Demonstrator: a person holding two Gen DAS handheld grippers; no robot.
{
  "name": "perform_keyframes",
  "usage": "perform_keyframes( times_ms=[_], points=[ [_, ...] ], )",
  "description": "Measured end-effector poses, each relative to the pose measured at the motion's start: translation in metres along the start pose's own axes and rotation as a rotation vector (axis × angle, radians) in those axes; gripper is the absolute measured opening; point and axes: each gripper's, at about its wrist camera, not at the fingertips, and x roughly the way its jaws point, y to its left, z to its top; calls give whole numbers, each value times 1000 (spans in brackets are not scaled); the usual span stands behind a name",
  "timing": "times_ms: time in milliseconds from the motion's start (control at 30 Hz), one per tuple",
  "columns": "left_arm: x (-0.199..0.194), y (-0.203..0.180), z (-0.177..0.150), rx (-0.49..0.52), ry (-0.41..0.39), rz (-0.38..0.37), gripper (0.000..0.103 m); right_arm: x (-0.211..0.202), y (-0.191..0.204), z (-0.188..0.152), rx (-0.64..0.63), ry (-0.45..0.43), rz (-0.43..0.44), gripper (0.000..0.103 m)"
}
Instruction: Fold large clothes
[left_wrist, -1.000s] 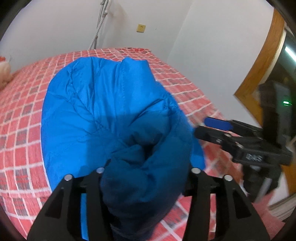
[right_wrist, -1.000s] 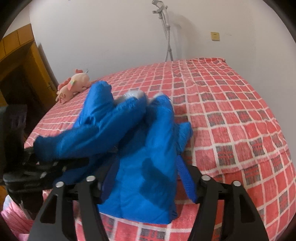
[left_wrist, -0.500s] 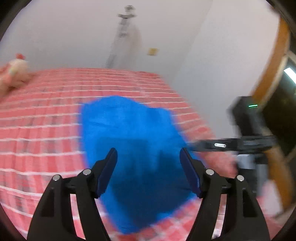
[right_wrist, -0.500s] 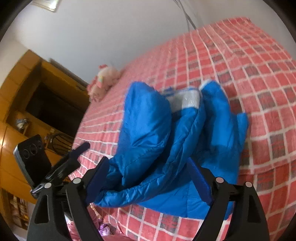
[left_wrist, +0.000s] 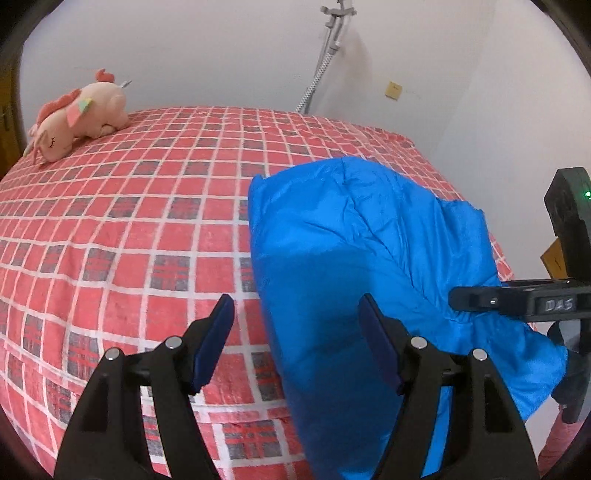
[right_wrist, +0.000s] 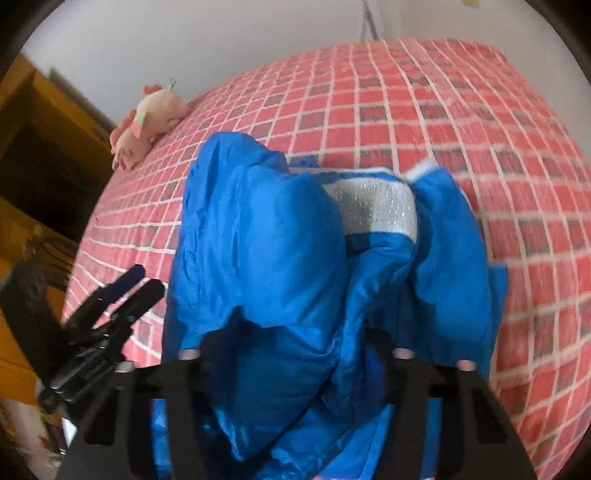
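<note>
A bright blue padded jacket (left_wrist: 351, 236) lies bunched on the red checked bed (left_wrist: 129, 229), near its right front corner. My left gripper (left_wrist: 297, 328) hovers open over the jacket's left edge, its blue pads (left_wrist: 216, 343) touching nothing. In the right wrist view the jacket (right_wrist: 266, 229) bulges up between the jaws of my right gripper (right_wrist: 295, 332), which are closing on a thick fold that hides the fingertips. A silvery white band (right_wrist: 373, 210) shows at the jacket's far end. The right gripper (left_wrist: 476, 299) meets the jacket's right side.
A pink plush toy (left_wrist: 81, 118) lies at the bed's far left. A grey crutch-like pole (left_wrist: 325, 55) leans on the white wall behind. A wooden cabinet (right_wrist: 37, 147) stands left of the bed. The left gripper (right_wrist: 146, 278) sits by the bed's near edge.
My left gripper let go of the jacket, opened and swung left. The right gripper opened wide, tipped down over the bunched jacket and is now narrower, with fabric between its jaws.
</note>
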Motion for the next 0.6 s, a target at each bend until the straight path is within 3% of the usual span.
perform_keyframes(
  times_ms=[100,200,433,600],
  points=[
    [-6,2,0,-14,-10,-7,69,-6,17,3,-107,-28,-43,23],
    [-14,-1,0,-23,-11,-34,69,-22,22,7,-152,-59,-38,15],
    [-30,-35,-1,38,-51,-83,69,-84,-10,10,-137,-194,-14,12],
    [-17,-72,-8,122,-25,-85,69,-87,-50,-1,-81,-188,-9,12]
  ],
)
